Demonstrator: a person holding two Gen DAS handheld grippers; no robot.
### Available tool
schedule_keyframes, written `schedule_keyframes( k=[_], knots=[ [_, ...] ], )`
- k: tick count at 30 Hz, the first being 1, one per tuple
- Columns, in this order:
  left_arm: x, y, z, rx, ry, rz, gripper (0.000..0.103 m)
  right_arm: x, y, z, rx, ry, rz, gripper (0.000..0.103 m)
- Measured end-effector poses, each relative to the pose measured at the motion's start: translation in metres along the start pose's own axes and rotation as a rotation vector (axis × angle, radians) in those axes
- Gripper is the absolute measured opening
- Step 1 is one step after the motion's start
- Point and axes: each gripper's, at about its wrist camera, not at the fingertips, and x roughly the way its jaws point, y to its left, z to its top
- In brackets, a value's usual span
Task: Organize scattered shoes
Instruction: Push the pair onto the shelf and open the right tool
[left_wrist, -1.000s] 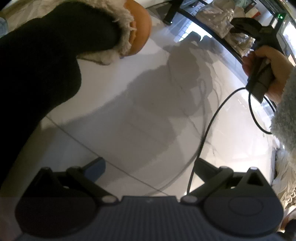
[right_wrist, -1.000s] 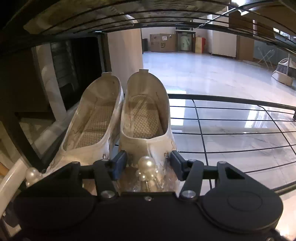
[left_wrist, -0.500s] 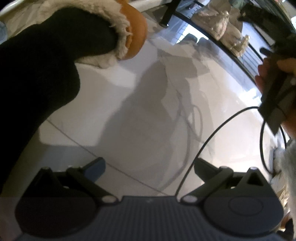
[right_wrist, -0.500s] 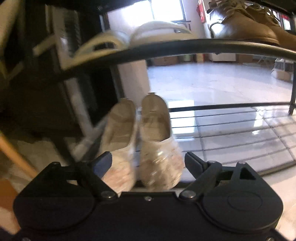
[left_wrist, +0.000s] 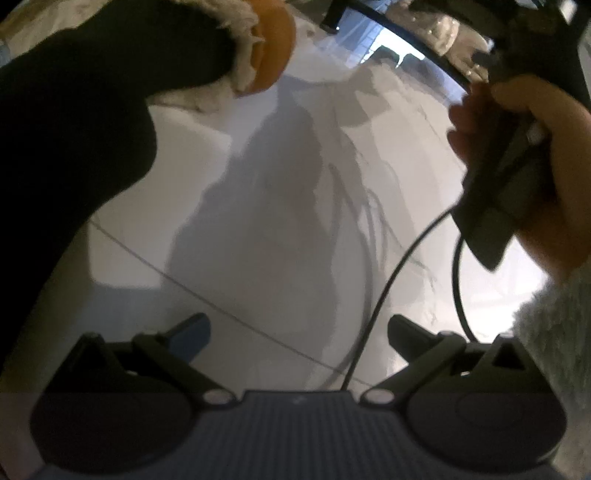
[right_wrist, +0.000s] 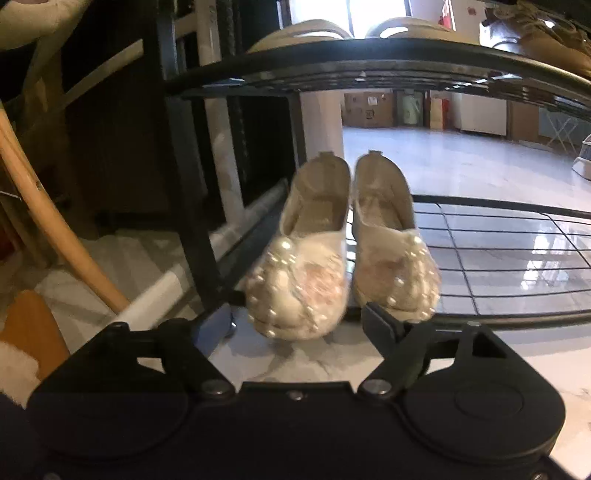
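Two cream pearl-trimmed flats, left (right_wrist: 306, 269) and right (right_wrist: 391, 258), stand side by side on the lower wire shelf of a black shoe rack (right_wrist: 498, 254), toes toward me. My right gripper (right_wrist: 295, 328) is open and empty, just in front of their toes. My left gripper (left_wrist: 295, 332) is open and empty above the bare white floor (left_wrist: 277, 221). In the left wrist view the hand holding the right gripper's handle (left_wrist: 517, 155) is at the right, and the flats (left_wrist: 443, 29) show blurred at the top.
An orange fleece-lined slipper on a black-clad foot (left_wrist: 266, 48) is at upper left. A cable (left_wrist: 399, 266) hangs across the floor. Brown shoes (right_wrist: 539, 40) and pale soles (right_wrist: 299, 29) sit on the upper shelf. A wooden chair leg (right_wrist: 55, 229) stands left of the rack.
My right gripper opened, let go of the right flat and drew back out of the rack. The left gripper barely moved.
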Motion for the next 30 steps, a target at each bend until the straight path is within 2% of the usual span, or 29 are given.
schedule_keyframes(
  k=[1, 3, 4, 5, 11, 18, 21, 24, 26, 28, 30],
  knots=[
    [0.0, -0.001, 0.0, 0.002, -0.002, 0.0, 0.102, 0.004, 0.003, 0.0, 0.001, 0.001, -0.002, 0.078],
    [0.0, -0.001, 0.0, 0.002, -0.005, 0.0, 0.102, 0.011, 0.004, 0.002, 0.008, 0.011, -0.006, 0.07],
    [0.001, 0.0, 0.0, 0.0, -0.004, -0.001, 0.102, 0.016, 0.003, 0.002, 0.015, 0.022, -0.013, 0.053],
    [0.001, 0.0, 0.0, -0.005, -0.003, -0.001, 0.102, 0.022, 0.003, 0.003, 0.021, 0.033, -0.021, 0.051],
    [0.004, 0.003, -0.001, -0.019, 0.004, -0.003, 0.102, 0.056, -0.013, 0.016, 0.043, 0.072, -0.037, 0.046],
    [0.008, 0.001, -0.002, -0.024, 0.008, 0.0, 0.102, 0.081, -0.011, 0.027, 0.017, 0.076, -0.053, 0.046],
    [0.01, 0.0, -0.001, -0.023, 0.014, 0.001, 0.102, 0.087, -0.012, 0.033, 0.048, 0.075, -0.06, 0.046],
    [0.01, -0.003, -0.002, -0.021, 0.015, 0.002, 0.102, 0.085, -0.014, 0.036, 0.068, 0.074, -0.066, 0.055],
    [0.011, -0.003, -0.001, -0.023, 0.011, 0.004, 0.102, 0.067, -0.019, 0.033, 0.043, 0.05, -0.072, 0.079],
    [0.012, -0.004, 0.0, -0.032, 0.013, 0.001, 0.102, 0.05, -0.024, 0.03, 0.017, 0.027, -0.078, 0.086],
    [0.014, -0.006, 0.002, -0.035, 0.02, -0.004, 0.102, 0.032, -0.03, 0.027, -0.009, 0.003, -0.084, 0.086]
  ],
)
